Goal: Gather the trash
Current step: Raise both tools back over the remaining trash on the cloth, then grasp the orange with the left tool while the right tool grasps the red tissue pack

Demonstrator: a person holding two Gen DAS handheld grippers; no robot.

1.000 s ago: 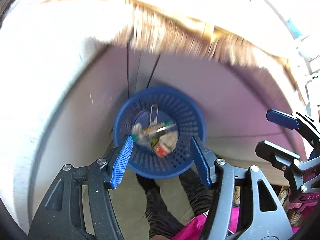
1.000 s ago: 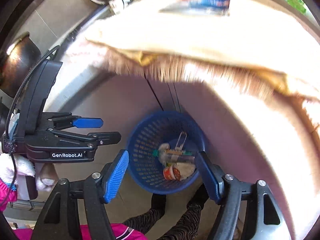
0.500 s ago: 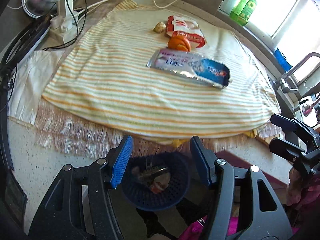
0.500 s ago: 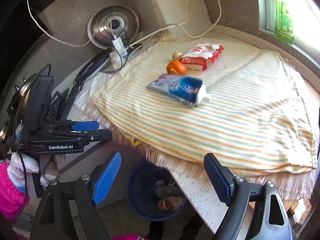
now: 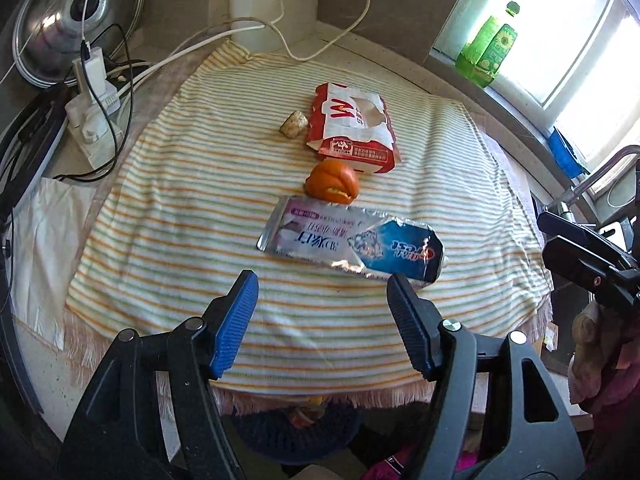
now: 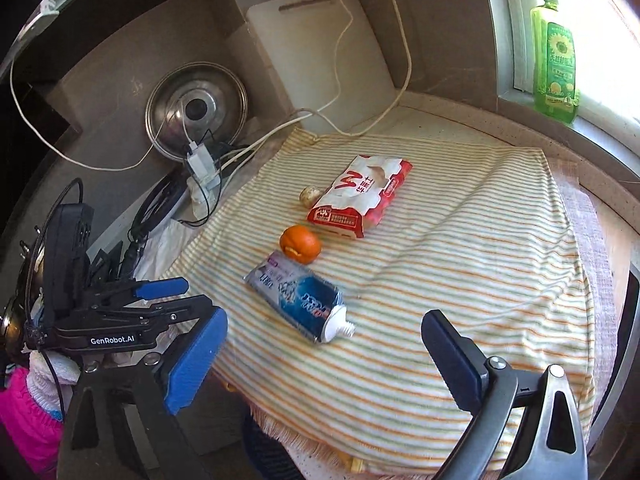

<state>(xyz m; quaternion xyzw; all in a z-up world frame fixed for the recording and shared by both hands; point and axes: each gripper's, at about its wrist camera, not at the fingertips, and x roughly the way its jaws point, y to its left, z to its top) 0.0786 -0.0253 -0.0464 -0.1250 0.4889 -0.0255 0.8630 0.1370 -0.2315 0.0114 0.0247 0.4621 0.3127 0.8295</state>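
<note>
Now both tongs hang empty over the table, their jaws just widened.
Nearest trash is the toothpaste tube (image 5: 352, 246) on the striped cloth (image 5: 192, 216), just ahead of the left tongs (image 5: 322, 326); its long axis lies crosswise, cap toward the wider-spread right tongs (image 6: 324, 364).

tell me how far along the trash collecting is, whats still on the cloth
Some trash already lies in the blue basket below the counter edge. Nothing is in hand: the left gripper and right gripper are both open and empty, jaws having just widened. Left on the striped cloth: the squeezed toothpaste tube, the orange peel, the torn red carton and a small beige scrap.
</note>
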